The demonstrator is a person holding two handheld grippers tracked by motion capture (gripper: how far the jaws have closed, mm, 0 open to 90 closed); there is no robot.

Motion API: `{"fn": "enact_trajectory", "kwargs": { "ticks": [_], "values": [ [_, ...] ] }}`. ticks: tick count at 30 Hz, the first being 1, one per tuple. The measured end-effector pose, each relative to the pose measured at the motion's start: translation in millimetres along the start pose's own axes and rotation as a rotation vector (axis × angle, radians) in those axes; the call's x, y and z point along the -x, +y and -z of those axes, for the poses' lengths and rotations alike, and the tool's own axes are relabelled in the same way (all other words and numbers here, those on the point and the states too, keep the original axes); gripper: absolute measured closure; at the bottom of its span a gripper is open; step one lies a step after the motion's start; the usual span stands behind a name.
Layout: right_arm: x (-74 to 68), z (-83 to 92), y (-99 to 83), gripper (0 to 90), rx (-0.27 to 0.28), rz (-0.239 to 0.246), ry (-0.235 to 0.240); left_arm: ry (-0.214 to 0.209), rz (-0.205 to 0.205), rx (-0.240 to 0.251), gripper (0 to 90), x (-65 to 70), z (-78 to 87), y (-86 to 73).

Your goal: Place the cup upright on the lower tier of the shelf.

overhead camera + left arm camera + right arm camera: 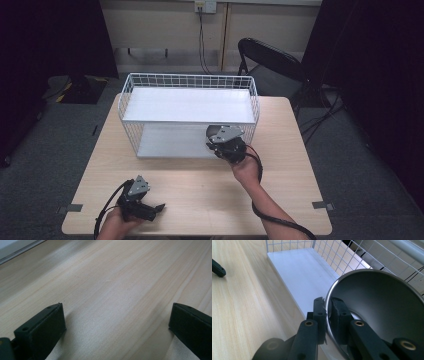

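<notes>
Right gripper (pixel 327 315) clamping bowl (pixel 377 302) rim, I'm holding it at rack (pixel 189 80) lower shelf (pixel 302 277) | left gripper (pixel 115 322) lying spread, empty, on table (pixel 200 185) | risk: thin 1-edge pinch slipping, bowl tipping against rack wire

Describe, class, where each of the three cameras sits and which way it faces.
High view: above the near edge, facing forward and down on the pale wooden table and white wire two-tier rack; forearms show.
Left gripper view: on the left gripper, jaws apart over bare wood.
Right gripper view: on the right gripper, pinching a shiny steel bowl.
The right gripper view and the high view share the rack.
</notes>
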State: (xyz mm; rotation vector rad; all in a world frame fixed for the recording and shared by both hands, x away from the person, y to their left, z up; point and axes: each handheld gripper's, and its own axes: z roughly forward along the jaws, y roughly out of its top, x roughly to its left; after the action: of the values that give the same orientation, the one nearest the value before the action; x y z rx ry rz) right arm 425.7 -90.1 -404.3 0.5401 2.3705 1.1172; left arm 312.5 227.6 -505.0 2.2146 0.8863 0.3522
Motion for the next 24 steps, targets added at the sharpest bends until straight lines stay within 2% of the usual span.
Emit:
{"fn": "enact_trajectory", "kwargs": {
  "ticks": [24],
  "values": [
    [5.4,-17.6,-6.2,82.3,0.009,-0.026,-0.026,0.000,0.001,0.000,0.0,0.0,0.0,0.0]
  ]
}}
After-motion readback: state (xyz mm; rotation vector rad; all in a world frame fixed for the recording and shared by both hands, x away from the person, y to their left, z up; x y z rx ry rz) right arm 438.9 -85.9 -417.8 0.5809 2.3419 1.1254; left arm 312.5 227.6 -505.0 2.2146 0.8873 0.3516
